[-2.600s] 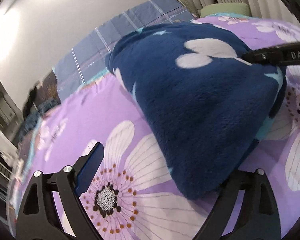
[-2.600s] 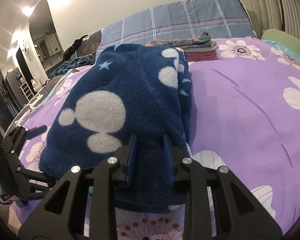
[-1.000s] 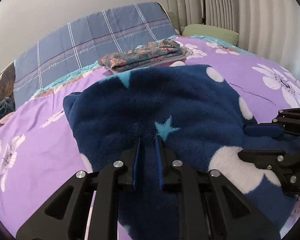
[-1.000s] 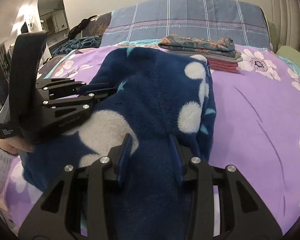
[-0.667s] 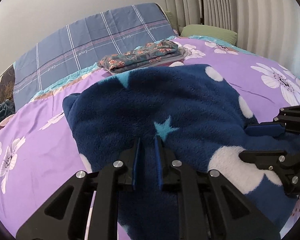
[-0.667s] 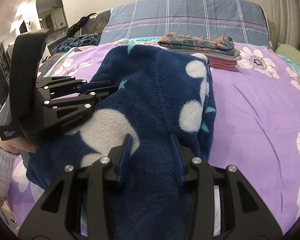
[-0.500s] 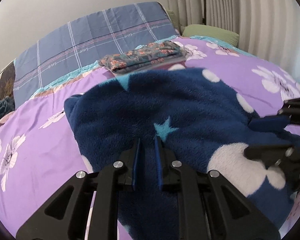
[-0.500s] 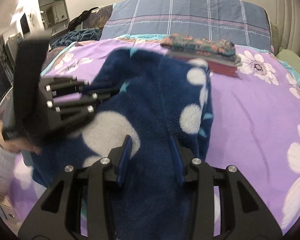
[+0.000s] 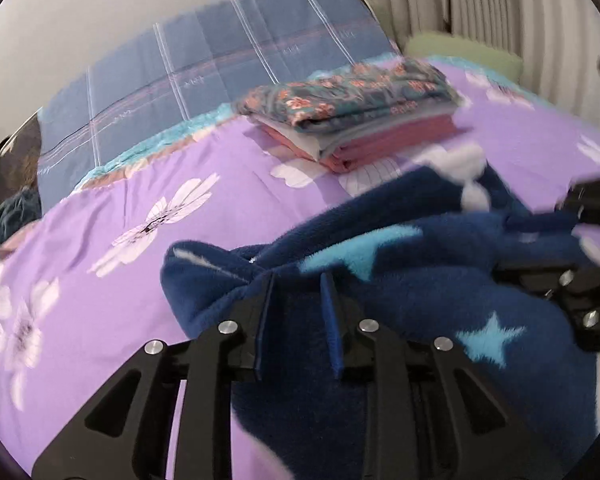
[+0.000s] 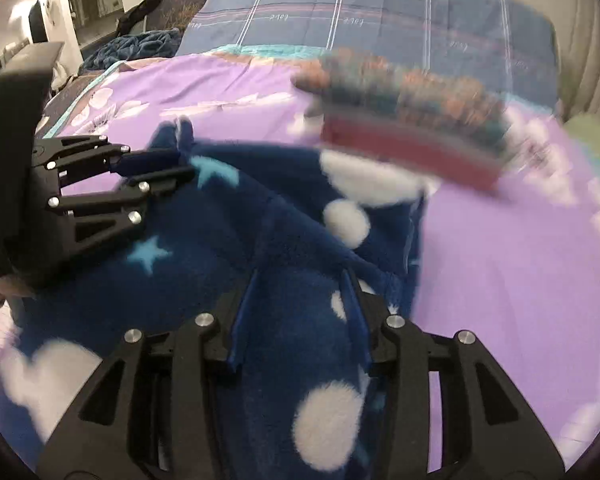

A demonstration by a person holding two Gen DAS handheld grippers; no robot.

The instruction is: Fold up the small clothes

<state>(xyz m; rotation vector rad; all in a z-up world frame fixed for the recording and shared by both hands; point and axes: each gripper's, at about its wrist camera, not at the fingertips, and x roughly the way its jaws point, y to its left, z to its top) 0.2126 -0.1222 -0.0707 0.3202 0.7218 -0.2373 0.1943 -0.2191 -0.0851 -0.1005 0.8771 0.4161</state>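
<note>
We have a tool in each hand, both angled down over a navy fleece garment (image 9: 440, 292) with pale spots and light blue stars, which lies bunched on the purple flowered bedspread (image 9: 112, 280). On the left, our left tool (image 9: 296, 284) has fleece gathered between its pads; its jaws have just been opening, and we cannot tell whether the pads press the cloth. The garment spreads from this tool's tips out to its right, where the other tool's black linkage reaches in at the frame edge. Our right tool (image 10: 302, 276) stands with its jaws somewhat apart, a thick fold of the fleece filling the gap between them and bunching at the tips, so it is gripping the garment. Ahead of both tools, just past the garment's far edge, sits a stack of folded clothes (image 9: 352, 116), blurred in the right view. Beyond that lies a blue plaid pillow (image 9: 204, 68).
</note>
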